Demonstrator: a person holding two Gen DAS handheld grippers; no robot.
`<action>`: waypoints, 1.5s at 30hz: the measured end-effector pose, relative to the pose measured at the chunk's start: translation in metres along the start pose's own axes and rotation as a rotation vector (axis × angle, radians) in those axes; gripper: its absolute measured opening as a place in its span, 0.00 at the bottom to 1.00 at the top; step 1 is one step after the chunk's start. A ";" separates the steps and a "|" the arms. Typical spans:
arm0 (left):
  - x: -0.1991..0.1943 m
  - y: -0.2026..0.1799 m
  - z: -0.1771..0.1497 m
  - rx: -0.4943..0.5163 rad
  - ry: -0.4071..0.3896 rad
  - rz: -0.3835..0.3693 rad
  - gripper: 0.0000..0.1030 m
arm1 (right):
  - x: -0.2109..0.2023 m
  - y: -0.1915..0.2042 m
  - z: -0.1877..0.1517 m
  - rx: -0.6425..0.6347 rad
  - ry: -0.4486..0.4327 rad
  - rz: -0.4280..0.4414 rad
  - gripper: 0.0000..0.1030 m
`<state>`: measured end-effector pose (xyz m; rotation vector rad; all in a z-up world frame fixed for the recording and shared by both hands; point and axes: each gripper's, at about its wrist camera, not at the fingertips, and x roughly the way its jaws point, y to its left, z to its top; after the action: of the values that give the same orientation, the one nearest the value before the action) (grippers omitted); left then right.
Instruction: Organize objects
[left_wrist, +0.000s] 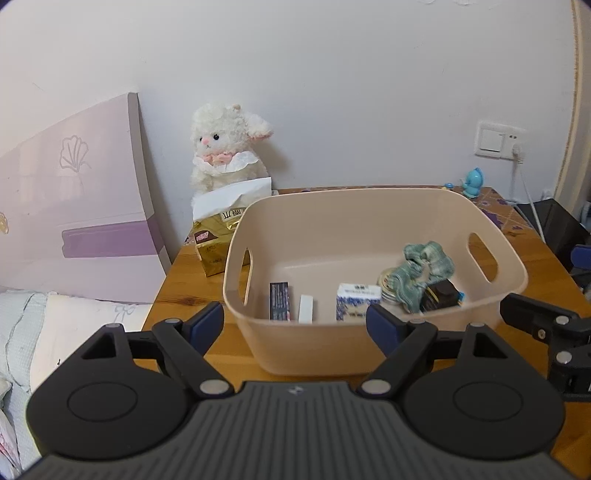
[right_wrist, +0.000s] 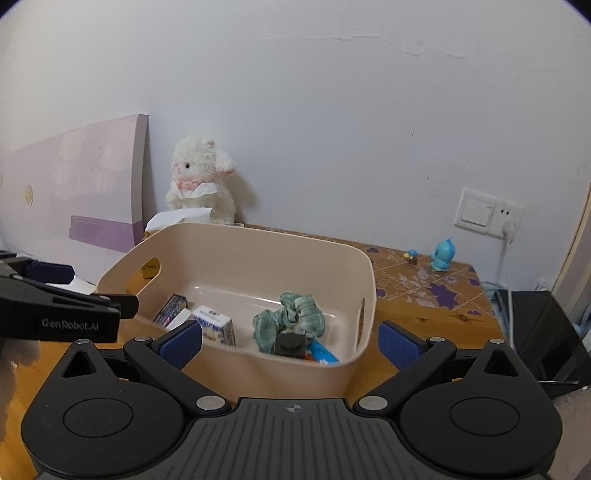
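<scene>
A wooden table with an orange-brown top carries a beige plastic bin with handle cut-outs at its centre. At ten o'clock stand a gold tissue pack and a white plush lamb. At two o'clock stands a small blue figurine.

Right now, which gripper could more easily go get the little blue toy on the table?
Probably the right gripper. The blue toy stands on the table's right side, beyond the bin; the left gripper is farther left. Both are open and empty.
</scene>
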<state>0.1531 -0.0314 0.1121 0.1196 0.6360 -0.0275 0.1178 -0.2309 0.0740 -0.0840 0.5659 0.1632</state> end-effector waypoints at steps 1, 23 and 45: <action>-0.005 0.000 -0.004 0.004 -0.009 -0.001 0.83 | -0.005 0.000 -0.003 0.009 0.003 0.007 1.00; -0.077 -0.012 -0.078 0.053 -0.086 0.001 0.86 | -0.082 -0.015 -0.069 0.135 0.016 0.086 1.00; -0.125 -0.019 -0.113 -0.002 -0.143 -0.079 0.86 | -0.102 -0.012 -0.099 0.149 0.020 0.120 1.00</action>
<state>-0.0155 -0.0379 0.0940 0.0894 0.4979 -0.1111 -0.0169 -0.2684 0.0457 0.0936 0.6021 0.2364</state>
